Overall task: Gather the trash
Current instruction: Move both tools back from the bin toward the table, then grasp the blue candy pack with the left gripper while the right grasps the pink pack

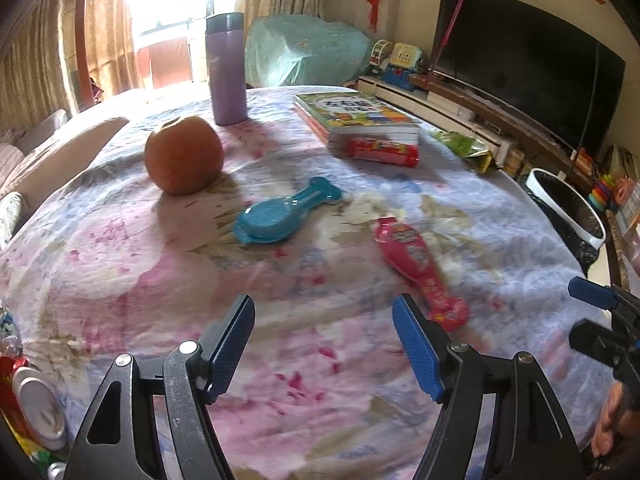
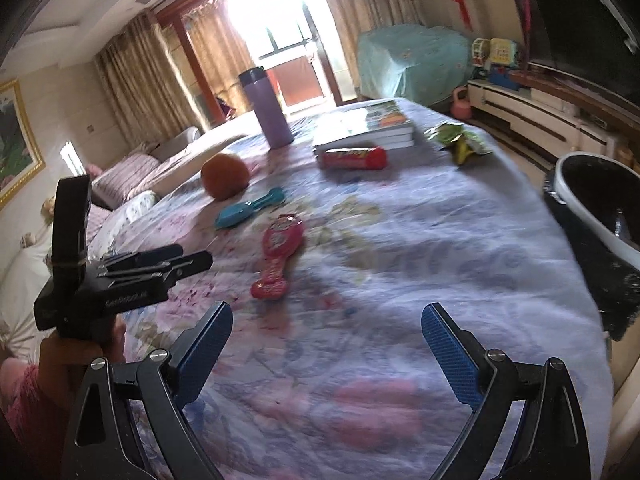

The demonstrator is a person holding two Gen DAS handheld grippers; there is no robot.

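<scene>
While the left wrist view looks across a floral cloth (image 1: 320,380), the left gripper (image 1: 324,320) at the frame's bottom has its 2 fingers spread apart, empty. A pink wrapper (image 1: 416,256) lies right of centre, a blue one (image 1: 280,216) at centre, a green snack bag (image 1: 464,148) and bin (image 1: 568,208) at right.

From the right wrist view, the right gripper (image 2: 326,326) gapes empty at bottom; the pink wrapper (image 2: 278,254) sits centre-left, the bin (image 2: 600,204) at the right edge.
</scene>
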